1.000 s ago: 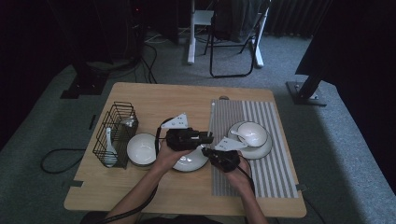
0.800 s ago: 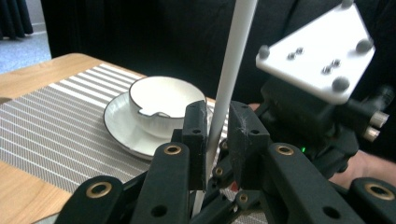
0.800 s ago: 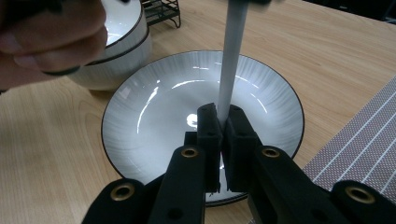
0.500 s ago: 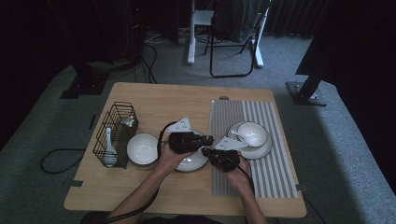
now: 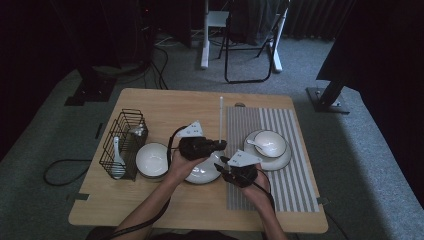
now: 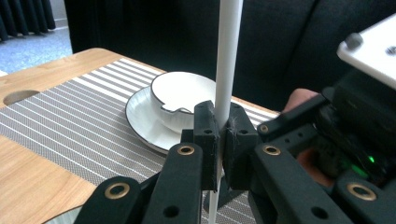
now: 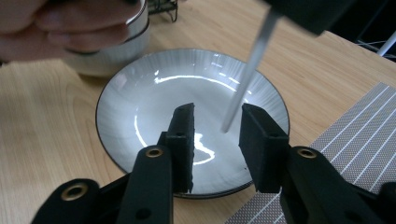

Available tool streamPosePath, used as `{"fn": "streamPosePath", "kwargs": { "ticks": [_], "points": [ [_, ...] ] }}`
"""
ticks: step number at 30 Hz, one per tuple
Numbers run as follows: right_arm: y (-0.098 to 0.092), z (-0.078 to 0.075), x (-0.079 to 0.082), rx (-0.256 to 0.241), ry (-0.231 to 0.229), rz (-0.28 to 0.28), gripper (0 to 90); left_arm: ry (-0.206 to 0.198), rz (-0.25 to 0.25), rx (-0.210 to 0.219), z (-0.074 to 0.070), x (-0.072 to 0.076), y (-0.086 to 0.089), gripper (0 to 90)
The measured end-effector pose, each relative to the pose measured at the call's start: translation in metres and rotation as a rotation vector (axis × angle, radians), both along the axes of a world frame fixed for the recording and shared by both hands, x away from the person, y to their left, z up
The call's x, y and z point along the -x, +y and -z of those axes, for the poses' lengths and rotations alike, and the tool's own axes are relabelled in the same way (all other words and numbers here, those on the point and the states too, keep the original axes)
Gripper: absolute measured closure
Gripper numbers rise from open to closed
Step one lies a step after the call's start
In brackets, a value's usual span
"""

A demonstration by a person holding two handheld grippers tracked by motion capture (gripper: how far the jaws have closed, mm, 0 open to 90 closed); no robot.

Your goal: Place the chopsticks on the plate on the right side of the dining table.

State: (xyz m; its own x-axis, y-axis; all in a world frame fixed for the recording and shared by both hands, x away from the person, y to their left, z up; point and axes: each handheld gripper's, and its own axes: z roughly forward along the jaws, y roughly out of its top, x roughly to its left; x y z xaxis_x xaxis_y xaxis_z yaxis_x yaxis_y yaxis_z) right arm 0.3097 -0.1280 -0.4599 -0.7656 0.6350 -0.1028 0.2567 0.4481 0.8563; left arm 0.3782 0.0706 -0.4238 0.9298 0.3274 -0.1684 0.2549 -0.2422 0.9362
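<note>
Left gripper (image 6: pixel 219 140) clamped on a thin white chopstick (image 6: pixel 228 56), held upright over the empty plate (image 7: pixel 140 98) at the table's middle; right gripper (image 7: pixel 217 135) parted, with the stick's lower tip between the jaws but touching neither. Looks like a handover or a regrip. Best to keep the left clamp firm and the stick steady, bring the right jaws level around the lower end, close squarely on it before loosening the left. Worth minding the bowl on its saucer (image 5: pixel 267 146) close by on the striped mat (image 5: pixel 295 175)
</note>
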Motion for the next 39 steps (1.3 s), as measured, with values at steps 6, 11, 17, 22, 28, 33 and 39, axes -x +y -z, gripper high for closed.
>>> {"fn": "streamPosePath", "kwargs": {
  "ticks": [6,11,17,22,28,33,39],
  "points": [
    [0.006,-0.002,0.002,0.007,-0.002,-0.015,64.0,0.004,0.002,0.004,0.0,-0.002,-0.004,86.1],
    [0.009,-0.002,0.003,0.005,-0.01,-0.042,64.4,0.014,0.012,0.007,0.004,-0.003,-0.008,86.1],
    [0.011,-0.003,0.005,0.006,-0.024,-0.063,64.8,0.012,0.019,-0.004,0.006,-0.002,-0.012,86.1],
    [0.008,-0.002,0.005,0.011,-0.025,-0.072,63.0,0.004,0.013,-0.019,0.006,-0.003,-0.014,86.2],
    [0.0,-0.001,0.005,0.035,-0.035,-0.078,58.4,0.001,0.0,-0.036,0.007,-0.007,-0.014,86.2],
    [-0.006,0.003,0.006,0.08,-0.043,-0.092,56.2,0.0,-0.013,-0.052,0.007,-0.012,-0.013,86.2],
    [-0.016,0.008,0.007,0.118,-0.034,-0.126,54.3,-0.008,-0.025,-0.063,0.006,-0.018,-0.014,86.2]
  ]
}}
